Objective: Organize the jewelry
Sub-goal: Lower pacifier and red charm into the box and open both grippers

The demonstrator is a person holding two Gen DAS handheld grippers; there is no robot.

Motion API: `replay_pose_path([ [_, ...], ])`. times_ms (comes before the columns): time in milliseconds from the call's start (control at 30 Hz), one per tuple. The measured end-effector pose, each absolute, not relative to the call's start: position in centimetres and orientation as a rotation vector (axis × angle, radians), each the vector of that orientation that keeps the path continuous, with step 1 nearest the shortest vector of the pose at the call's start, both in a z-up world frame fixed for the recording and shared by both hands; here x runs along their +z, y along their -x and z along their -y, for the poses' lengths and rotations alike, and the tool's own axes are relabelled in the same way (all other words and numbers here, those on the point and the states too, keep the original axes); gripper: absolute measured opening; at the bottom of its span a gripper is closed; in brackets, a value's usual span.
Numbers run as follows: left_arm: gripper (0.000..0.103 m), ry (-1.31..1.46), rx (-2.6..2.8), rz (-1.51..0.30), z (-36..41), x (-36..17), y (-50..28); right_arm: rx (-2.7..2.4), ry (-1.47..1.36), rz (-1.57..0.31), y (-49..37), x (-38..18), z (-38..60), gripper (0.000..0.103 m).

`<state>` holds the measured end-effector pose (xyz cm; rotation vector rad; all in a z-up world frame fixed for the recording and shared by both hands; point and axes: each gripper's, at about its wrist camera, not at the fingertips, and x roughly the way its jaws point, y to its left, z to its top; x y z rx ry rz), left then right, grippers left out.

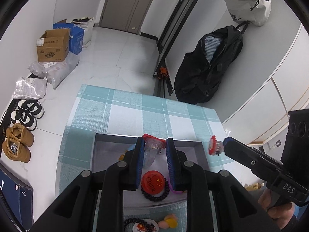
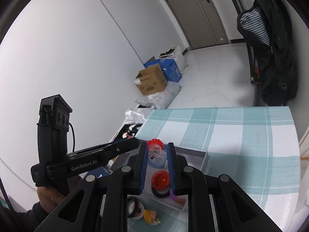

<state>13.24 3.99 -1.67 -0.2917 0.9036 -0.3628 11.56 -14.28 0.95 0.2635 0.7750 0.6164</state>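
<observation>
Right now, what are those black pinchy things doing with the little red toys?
A person holds a gripper in each hand. The left gripper is shut on a clear ring with a red top, and the right gripper is shut on another one. Both hang over an open grey box on the checked tablecloth. In the box lie a red China badge and a dark bead bracelet.

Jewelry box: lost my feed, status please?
Left hand-held gripper shut on a red-topped clear piece; right hand-held gripper likewise. Both above open box. Path clear.
</observation>
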Motion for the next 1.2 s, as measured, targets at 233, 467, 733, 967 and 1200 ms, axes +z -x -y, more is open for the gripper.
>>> replay_pose_path([
  [233, 0.017, 0.262, -0.373, -0.948, -3.1, -2.7, -13.8, 0.606, -0.267, -0.827, -12.5, -0.6, 13.4, 0.018],
  [467, 0.017, 0.182, -0.369, -0.948, -2.0, -3.0, -13.8, 0.59, -0.284, -0.856, -13.2, -1.5, 13.6, 0.018],
  [733, 0.017, 0.202, -0.384, -0.977, -2.0, -3.4, -14.1, 0.577, -0.272, -0.873, -13.4, -2.0, 13.4, 0.018],
  [967, 0.017, 0.214, -0.396, -0.991, -1.8, -3.8, -14.3, 0.567, -0.275, -0.88, -13.4, -2.3, 13.4, 0.018],
  [1200, 0.018, 0.259, -0.421, -1.016, -1.6, -4.0, -14.6, 0.551, -0.273, -0.885, -13.5, -2.4, 13.3, 0.021],
])
